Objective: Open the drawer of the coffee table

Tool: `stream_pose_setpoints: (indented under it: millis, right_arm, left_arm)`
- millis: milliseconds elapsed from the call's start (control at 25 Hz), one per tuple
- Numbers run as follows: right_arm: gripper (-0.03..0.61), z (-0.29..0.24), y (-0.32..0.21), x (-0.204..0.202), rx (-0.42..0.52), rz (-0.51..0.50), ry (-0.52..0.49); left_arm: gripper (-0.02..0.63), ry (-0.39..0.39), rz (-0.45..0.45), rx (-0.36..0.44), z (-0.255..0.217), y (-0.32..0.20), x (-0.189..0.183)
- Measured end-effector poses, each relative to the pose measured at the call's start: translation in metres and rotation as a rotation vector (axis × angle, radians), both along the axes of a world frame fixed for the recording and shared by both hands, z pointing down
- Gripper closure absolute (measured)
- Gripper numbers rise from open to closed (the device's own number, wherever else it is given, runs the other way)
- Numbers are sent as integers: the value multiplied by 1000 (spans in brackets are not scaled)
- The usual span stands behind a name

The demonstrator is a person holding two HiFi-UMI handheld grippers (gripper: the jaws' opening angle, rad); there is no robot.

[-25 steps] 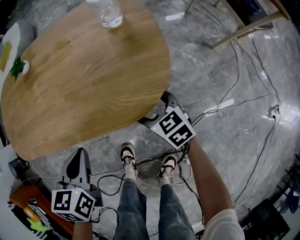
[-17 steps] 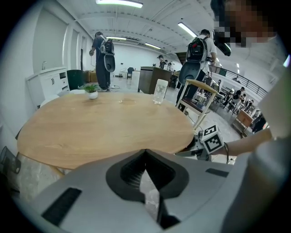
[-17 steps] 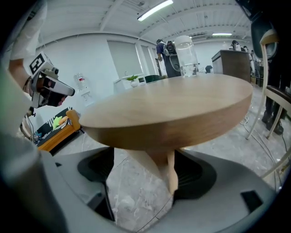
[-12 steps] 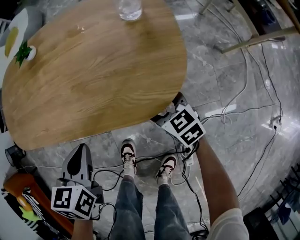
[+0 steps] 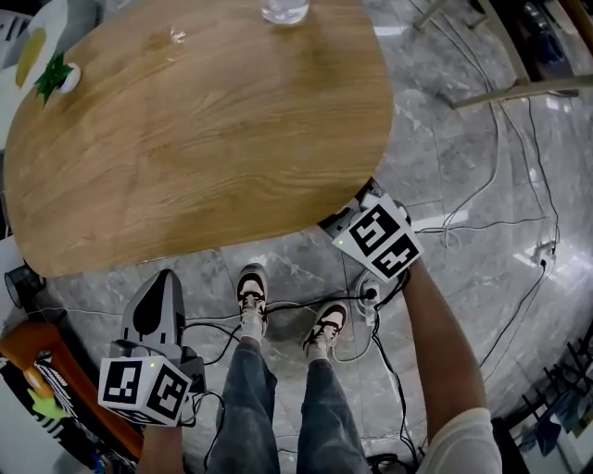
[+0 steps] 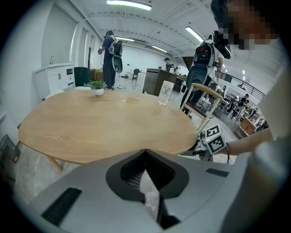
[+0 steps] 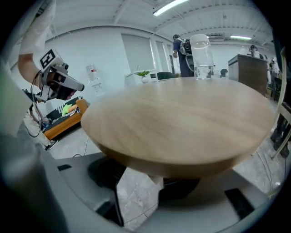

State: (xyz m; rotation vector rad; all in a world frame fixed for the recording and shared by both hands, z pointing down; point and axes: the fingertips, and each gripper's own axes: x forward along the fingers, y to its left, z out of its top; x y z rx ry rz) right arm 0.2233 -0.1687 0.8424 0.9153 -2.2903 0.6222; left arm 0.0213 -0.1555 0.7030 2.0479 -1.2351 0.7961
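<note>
a clear glass [image 5: 284, 9], a small potted plant [image 5: 56, 76], cables [image 5: 473, 223] across marble floor [image 5: 445, 139].

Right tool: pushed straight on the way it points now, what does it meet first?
Probably the coffee table's wooden rim, which overhangs the right tool; depth is unclear. Its jaws have just been closing, with floor showing between them.

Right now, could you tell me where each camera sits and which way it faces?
Head view: on the head, facing steeply down at the table; shows left tongs, right tongs, legs.
Left gripper view: on left tongs, facing across the table; jaws meet.
Right gripper view: on right tongs at the table's rim, facing across it; jaws apart, just been closing, floor between.
Shared: both gripper views show the glass.
</note>
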Motion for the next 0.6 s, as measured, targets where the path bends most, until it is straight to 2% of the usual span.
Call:
stream_pose_setpoints:
  millis: [120,600]
  right_arm:
    - [376,0,1,0,4,-42,12]
    - [400,-3,6,1,9,-79,30]
  left_arm:
    - [623,-5,1,-4,1,2,-2]
    - [623,-2,15,-14,7,9,0]
